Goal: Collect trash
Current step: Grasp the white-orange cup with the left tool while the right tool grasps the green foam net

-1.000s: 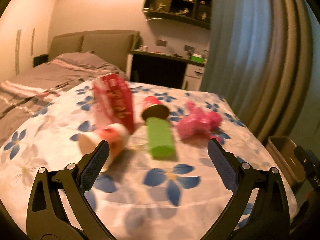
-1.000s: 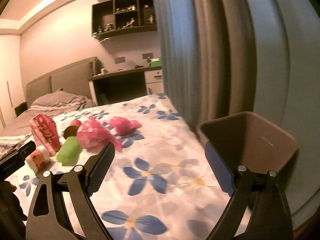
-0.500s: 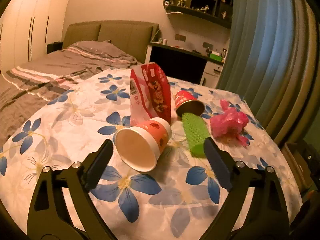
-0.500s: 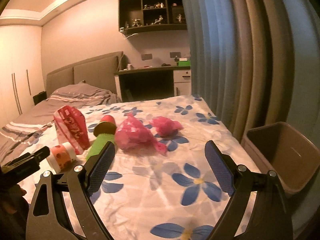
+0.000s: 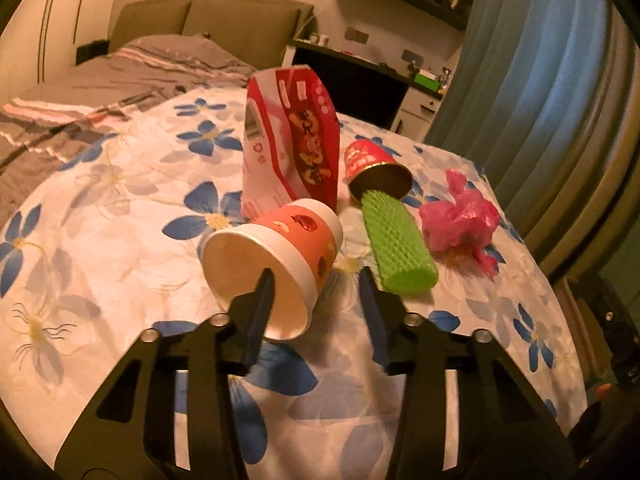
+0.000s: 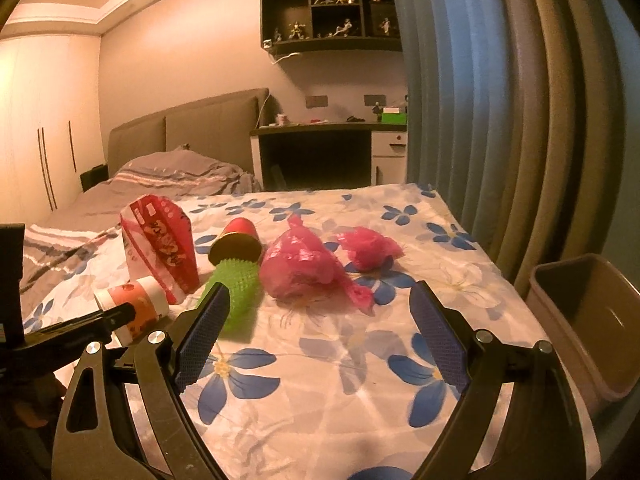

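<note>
Paper cup (image 5: 276,252) on its side beside red carton (image 5: 292,152).

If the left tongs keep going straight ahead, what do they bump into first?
Probably the tipped-over orange and white paper cup. The left tongs, which have just been closing, already straddle its rim, one finger across its mouth.

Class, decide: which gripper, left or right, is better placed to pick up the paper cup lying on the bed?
Left. The left gripper straddles the paper cup's rim, one finger inside; the right gripper stands open, nearer the pink bags.
</note>
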Demonstrator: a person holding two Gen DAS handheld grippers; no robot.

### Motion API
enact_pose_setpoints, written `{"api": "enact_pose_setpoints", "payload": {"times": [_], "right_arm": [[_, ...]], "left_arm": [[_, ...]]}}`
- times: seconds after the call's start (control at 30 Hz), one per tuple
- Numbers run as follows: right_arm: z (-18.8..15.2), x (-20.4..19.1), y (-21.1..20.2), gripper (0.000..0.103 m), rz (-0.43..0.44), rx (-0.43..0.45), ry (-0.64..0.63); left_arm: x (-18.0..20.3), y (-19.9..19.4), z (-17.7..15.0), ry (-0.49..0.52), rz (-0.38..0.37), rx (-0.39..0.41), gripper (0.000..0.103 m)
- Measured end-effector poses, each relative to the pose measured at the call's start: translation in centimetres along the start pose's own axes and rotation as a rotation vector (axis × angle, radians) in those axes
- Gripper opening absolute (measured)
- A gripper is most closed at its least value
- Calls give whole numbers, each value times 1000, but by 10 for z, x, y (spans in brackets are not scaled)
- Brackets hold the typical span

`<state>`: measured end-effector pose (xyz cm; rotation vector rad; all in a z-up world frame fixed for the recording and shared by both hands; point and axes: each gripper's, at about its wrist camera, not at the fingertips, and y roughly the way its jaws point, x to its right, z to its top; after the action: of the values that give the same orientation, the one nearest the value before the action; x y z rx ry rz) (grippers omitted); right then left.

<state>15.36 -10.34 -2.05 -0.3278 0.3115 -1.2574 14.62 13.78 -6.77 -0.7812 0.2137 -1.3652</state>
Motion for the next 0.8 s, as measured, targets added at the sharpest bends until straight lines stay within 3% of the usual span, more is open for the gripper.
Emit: {"api": "enact_pose_setpoints", "payload": {"times": [0.17, 0.27, 0.53, 0.8], "right_arm": [[1, -11, 17, 88, 22, -38, -8], [1, -18, 27, 88, 34, -56, -18], [-3, -40, 55, 88, 68, -125, -49], [-4, -63, 94, 84, 109, -224, -67]], "left_arm": [[-1, 4, 3, -2, -38, -15, 8], [-4, 4, 4, -12, -61, -10, 2], [-5, -24, 5, 2, -96, 73, 2], [-10, -57, 14, 35, -50, 185, 2]]}}
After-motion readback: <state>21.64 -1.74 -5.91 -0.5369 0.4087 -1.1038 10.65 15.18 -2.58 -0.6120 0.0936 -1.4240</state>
